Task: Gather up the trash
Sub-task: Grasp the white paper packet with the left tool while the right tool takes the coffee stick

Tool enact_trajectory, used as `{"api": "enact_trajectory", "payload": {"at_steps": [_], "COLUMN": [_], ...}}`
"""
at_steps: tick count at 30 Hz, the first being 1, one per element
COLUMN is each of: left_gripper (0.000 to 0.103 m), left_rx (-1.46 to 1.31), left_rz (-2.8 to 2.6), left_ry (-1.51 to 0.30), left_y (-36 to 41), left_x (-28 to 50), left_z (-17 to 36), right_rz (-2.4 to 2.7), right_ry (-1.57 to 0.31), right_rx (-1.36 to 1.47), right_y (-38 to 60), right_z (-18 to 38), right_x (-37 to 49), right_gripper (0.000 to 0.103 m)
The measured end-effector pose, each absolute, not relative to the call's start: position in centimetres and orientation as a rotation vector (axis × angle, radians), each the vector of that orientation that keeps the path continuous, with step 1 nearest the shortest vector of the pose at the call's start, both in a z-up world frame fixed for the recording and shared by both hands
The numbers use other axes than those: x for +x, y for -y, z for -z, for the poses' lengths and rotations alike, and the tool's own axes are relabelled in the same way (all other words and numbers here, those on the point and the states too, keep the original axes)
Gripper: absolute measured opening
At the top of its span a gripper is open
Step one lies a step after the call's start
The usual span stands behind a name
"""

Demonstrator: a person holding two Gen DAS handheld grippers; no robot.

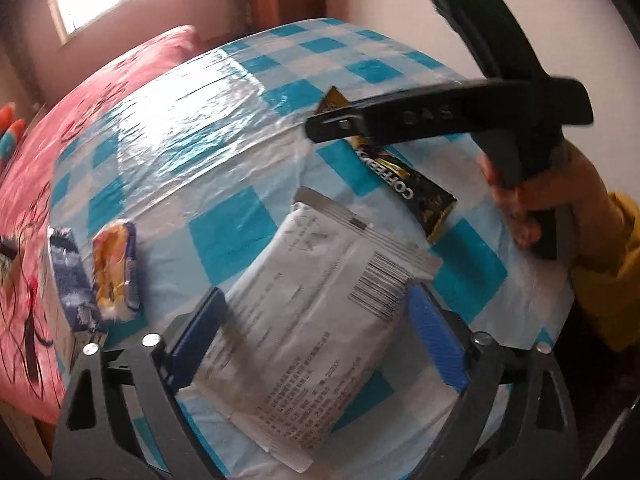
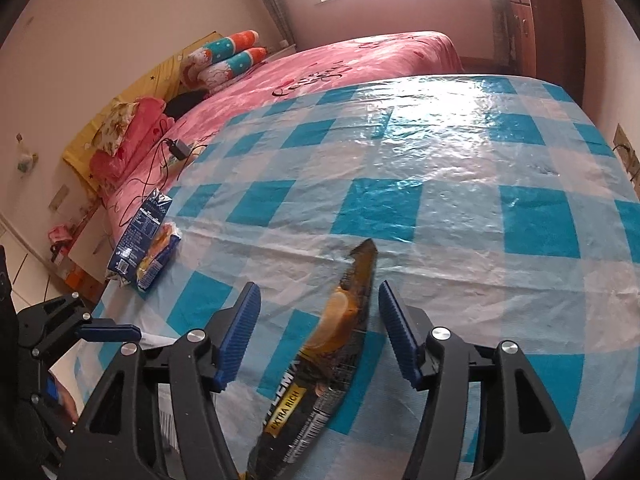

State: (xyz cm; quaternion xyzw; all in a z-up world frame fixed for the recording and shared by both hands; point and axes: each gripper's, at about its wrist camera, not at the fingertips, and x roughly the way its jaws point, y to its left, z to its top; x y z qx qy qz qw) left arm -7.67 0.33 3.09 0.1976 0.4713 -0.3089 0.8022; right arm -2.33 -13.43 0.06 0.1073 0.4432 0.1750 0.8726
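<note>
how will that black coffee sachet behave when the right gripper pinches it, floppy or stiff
The black coffee sachet is thin, long film lying flat between the open fingers of the right gripper, so it will probably droop at both ends when lifted. Its glossy surface on the shiny checked tablecloth suggests it may slide if nudged. Likely light.

Both wrist views look closely down across the same checkered table [image 1: 224, 216] toward the bed [image 2: 360, 64].

A home bedroom — pink-covered bed [image 2: 360, 64], pillows [image 2: 228, 56], wardrobe [image 2: 548, 20].
</note>
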Motion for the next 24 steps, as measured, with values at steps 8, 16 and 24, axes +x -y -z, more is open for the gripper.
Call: {"api": "enact_trajectory", "payload": {"at_steps": [8,16,24], "left_gripper": [0.097,0.097,0.083], "left_rx": [0.443,0.403,0.366], "left_rz": [0.685,0.638,0.527], "left_ry": [-0.976,-0.921,-0.86], "left_y": [0.1,0.3,0.0], "left_x": [-8.1,-8.7,-9.9], "left_z": [-2.2,-1.7,-1.6], "right_rz": [-0.358,-0.388,-0.489], "right_ry": [-0.947,-0.894,-0.865], "right_rx": [0.189,0.222,0.46], "right_y": [12.5,12.8,15.2], "right_z": [0.3,-0.3,-0.6], "right_x": [-1.8,-2.4,-2.7], "right_gripper": [0.024,0.018,0.014]}}
